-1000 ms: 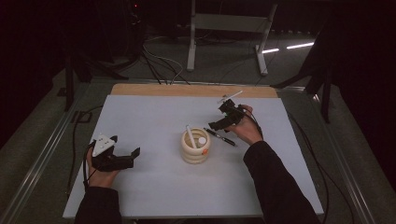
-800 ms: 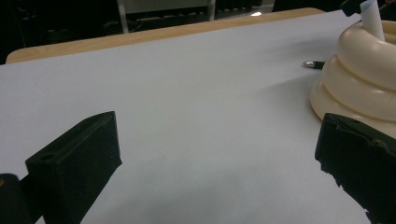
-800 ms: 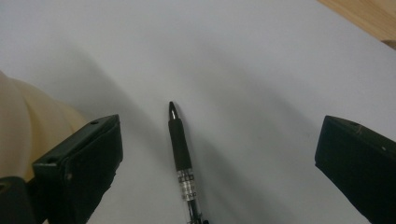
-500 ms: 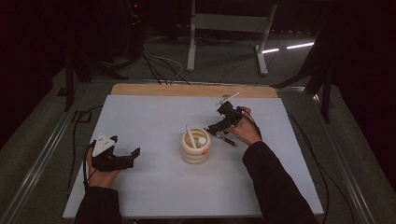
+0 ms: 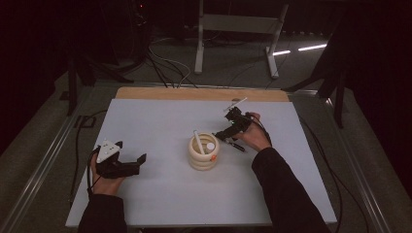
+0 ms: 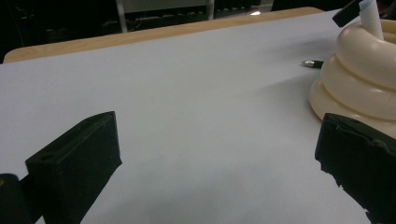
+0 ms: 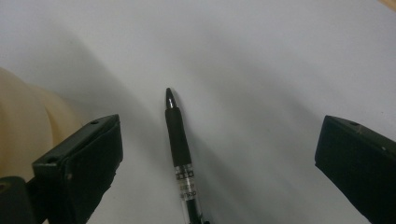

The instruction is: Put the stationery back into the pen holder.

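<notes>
A white table (image 5: 160, 121) carries everything, with a strip of bare wood along its far edge. Near its middle stands a cream holder (image 5: 204, 154) built of stacked rings (three bulges show in the left gripper view); a white pen (image 5: 197, 139) leans out of it, a round white cap sits inside, and an orange spot shows at its rim on the right. The right gripper (image 5: 224, 134), held in the person's right hand (image 5: 252, 136), hangs low over the table just right of the holder, its jaws spread wide and gripping nothing. In the right gripper view a black pen (image 7: 180, 154) lies flat on the table between those jaws, touching neither, its tip pointing away from the camera and the holder's cream side just past the left jaw. The left gripper (image 5: 138, 162) rests on the table well to the left of the holder, also wide open and empty, its jaws pointing toward the holder.
</notes>
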`<move>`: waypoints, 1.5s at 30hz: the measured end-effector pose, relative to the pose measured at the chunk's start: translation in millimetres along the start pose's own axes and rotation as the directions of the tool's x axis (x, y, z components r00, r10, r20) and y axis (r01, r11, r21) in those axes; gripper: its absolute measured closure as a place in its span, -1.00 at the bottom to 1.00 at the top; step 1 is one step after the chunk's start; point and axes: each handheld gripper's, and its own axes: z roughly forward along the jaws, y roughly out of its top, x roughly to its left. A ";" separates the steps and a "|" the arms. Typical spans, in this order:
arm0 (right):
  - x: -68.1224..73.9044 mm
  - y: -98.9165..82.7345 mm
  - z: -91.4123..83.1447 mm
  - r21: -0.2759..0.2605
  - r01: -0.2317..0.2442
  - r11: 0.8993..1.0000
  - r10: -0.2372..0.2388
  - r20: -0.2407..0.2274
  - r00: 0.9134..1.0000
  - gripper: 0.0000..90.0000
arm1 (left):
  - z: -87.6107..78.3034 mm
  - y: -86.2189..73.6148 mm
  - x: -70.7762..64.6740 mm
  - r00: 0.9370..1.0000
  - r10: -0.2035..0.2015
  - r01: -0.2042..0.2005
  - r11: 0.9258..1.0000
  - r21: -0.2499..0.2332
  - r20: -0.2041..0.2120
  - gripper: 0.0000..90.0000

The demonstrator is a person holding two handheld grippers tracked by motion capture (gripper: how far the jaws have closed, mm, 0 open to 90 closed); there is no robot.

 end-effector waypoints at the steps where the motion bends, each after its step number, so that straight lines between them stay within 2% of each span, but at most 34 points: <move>1: 0.5 0.0 0.4 0.003 -0.004 1.000 0.004 -0.002 1.000 -0.96 | 0.0 0.0 0.0 1.000 0.000 0.000 1.000 0.000 0.000 -0.99; 2: 0.5 0.0 0.4 0.003 -0.004 1.000 0.004 -0.002 1.000 -0.96 | 0.0 0.0 0.0 1.000 0.000 0.000 1.000 0.000 0.000 -0.99; 8: 4.6 -0.2 6.3 0.021 0.019 1.000 -0.019 0.014 1.000 -0.58 | -0.1 0.0 0.0 1.000 0.001 -0.001 1.000 0.001 0.000 -0.99; 9: 4.6 -0.2 6.3 0.021 0.019 1.000 -0.019 0.014 1.000 -0.58 | -0.1 0.0 0.0 1.000 0.001 -0.001 1.000 0.001 0.000 -0.99; 11: 5.6 -0.5 7.9 0.030 0.029 0.999 -0.029 0.003 1.000 -0.27 | -0.3 -0.1 0.4 1.000 0.000 0.000 1.000 0.000 -0.001 -0.99; 13: 7.2 -1.3 9.8 0.052 0.045 0.998 -0.044 -0.016 0.999 -0.09 | -0.4 -0.1 0.5 1.000 0.000 0.000 1.000 -0.001 -0.001 -0.99; 16: 10.6 -3.4 14.3 0.085 0.075 0.993 -0.072 -0.047 0.996 0.19 | -0.4 -0.1 0.5 1.000 0.001 -0.001 1.000 0.000 -0.001 -0.99; 20: 15.3 -5.5 21.9 0.139 0.111 0.984 -0.105 -0.050 0.993 0.47 | -0.7 -0.1 0.3 1.000 0.000 0.000 1.000 -0.001 -0.001 -0.99; 26: 19.3 -5.8 21.0 0.162 0.133 0.978 -0.127 -0.045 0.991 0.75 | -0.4 -0.1 -0.4 1.000 0.002 -0.002 1.000 0.001 -0.001 -0.99; 31: 22.6 -5.1 20.5 0.178 0.145 0.973 -0.142 -0.030 0.989 0.78 | -1.2 -0.1 0.0 1.000 0.000 0.000 1.000 -0.001 -0.002 -0.99; 36: 20.9 -6.2 18.8 0.179 0.132 0.975 -0.130 -0.022 0.991 0.78 | -0.3 -0.3 -0.1 1.000 0.000 0.000 1.000 0.002 -0.001 -0.99; 45: 17.2 -5.5 7.1 0.117 0.081 0.990 -0.080 -0.013 0.997 0.78 | -0.1 -0.3 -0.6 1.000 0.003 -0.003 1.000 0.003 -0.002 -0.99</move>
